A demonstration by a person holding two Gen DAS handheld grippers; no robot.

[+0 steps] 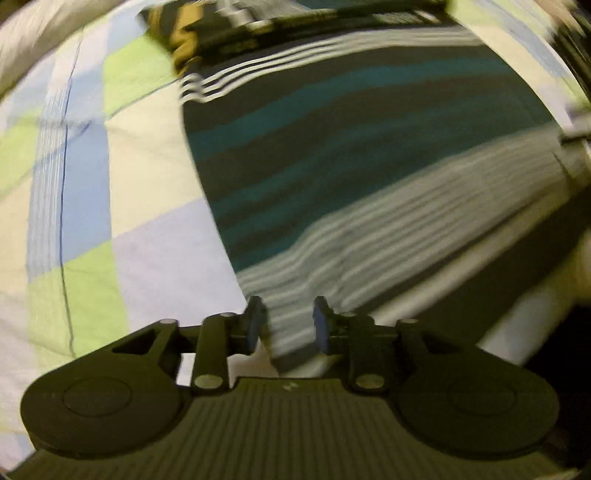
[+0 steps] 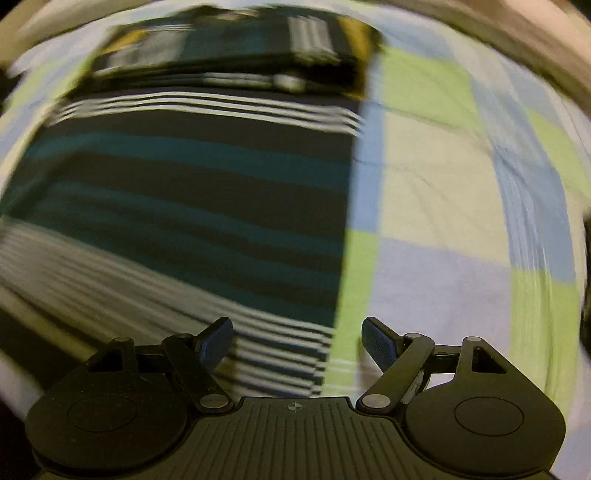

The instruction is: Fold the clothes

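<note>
A dark striped garment with teal, black and white bands (image 1: 351, 155) lies flat on a checked bedsheet (image 1: 74, 184). My left gripper (image 1: 286, 325) hovers over its near left corner, fingers apart, holding nothing. In the right wrist view the same garment (image 2: 184, 206) fills the left half. My right gripper (image 2: 297, 339) is open over its near right edge, empty. Both views are motion-blurred.
A stack of folded dark clothes (image 1: 236, 26) lies beyond the garment; it also shows in the right wrist view (image 2: 229, 55). The pale green, blue and cream sheet (image 2: 461, 206) spreads to each side. The bed's near edge drops into dark (image 1: 554, 332).
</note>
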